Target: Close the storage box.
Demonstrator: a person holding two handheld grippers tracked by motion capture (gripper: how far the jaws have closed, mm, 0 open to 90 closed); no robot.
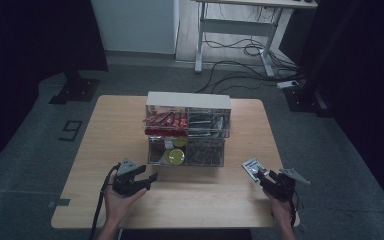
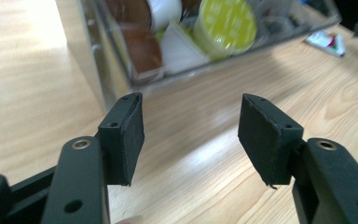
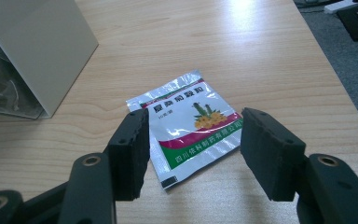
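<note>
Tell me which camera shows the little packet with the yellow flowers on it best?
The right gripper view: the packet lies flat on the table right in front of the open right gripper, close enough to see its print. The high view shows it tiny and dim; the left gripper view catches a far, blurry corner.

1. Left gripper (image 1: 149, 179): black body, grey three-cornered plate on top, black cable behind the jaws.
2. Right gripper (image 1: 263, 175): same build.
3. Pads (image 2: 123, 135): black foam; screws behind them.
</note>
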